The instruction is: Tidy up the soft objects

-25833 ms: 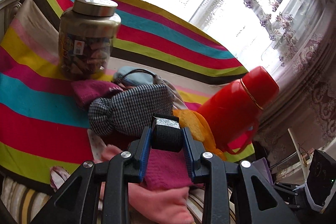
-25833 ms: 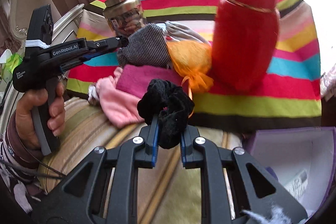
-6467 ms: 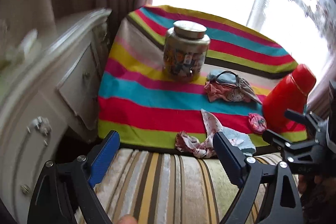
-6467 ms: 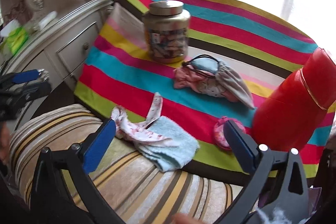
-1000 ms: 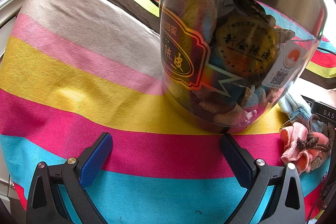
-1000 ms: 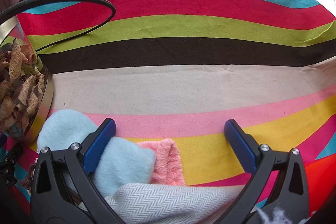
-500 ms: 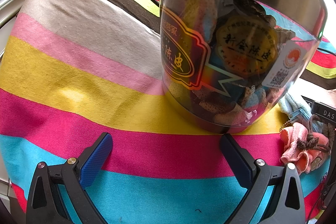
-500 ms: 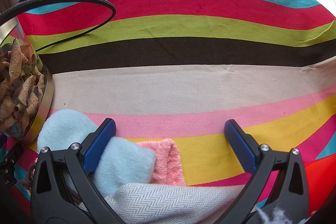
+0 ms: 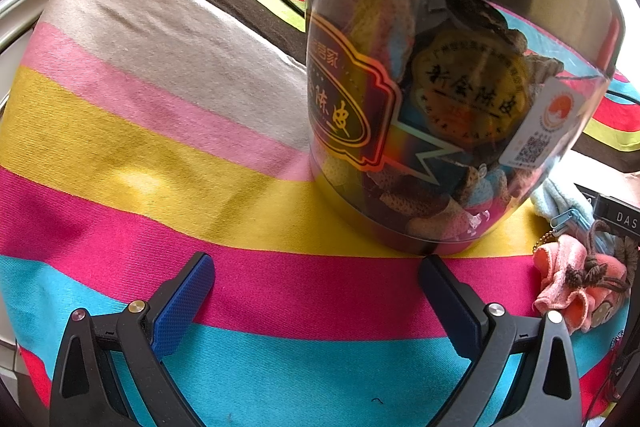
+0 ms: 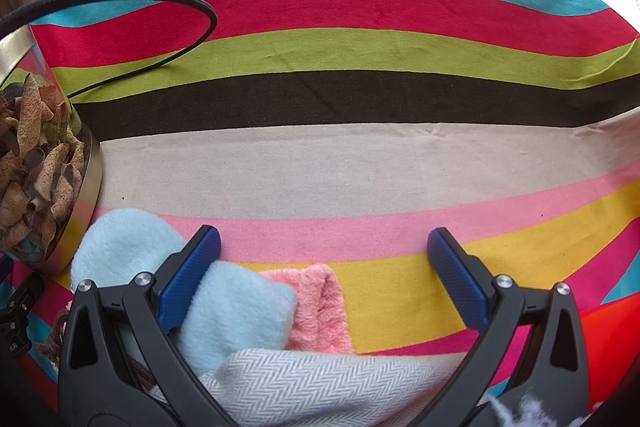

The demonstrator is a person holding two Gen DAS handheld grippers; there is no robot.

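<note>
Nothing shifted since half a second ago, left gripper (image 9: 316, 279) spread wide before jar (image 9: 440, 115), right gripper (image 10: 324, 253) wide, empty, over light-blue pouch (image 10: 224, 303) and pink plush (image 10: 320, 303) on striped cloth (image 10: 340, 163).

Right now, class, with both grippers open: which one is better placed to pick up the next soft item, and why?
Probably the right gripper. Its open jaws sit directly over the light blue pouch, pink fluffy piece and grey herringbone cloth. The left gripper faces the jar, with only striped cloth between its fingers.

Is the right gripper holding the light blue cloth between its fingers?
No. The right gripper is open, and the light blue cloth only lies under its left finger, not clamped.
</note>
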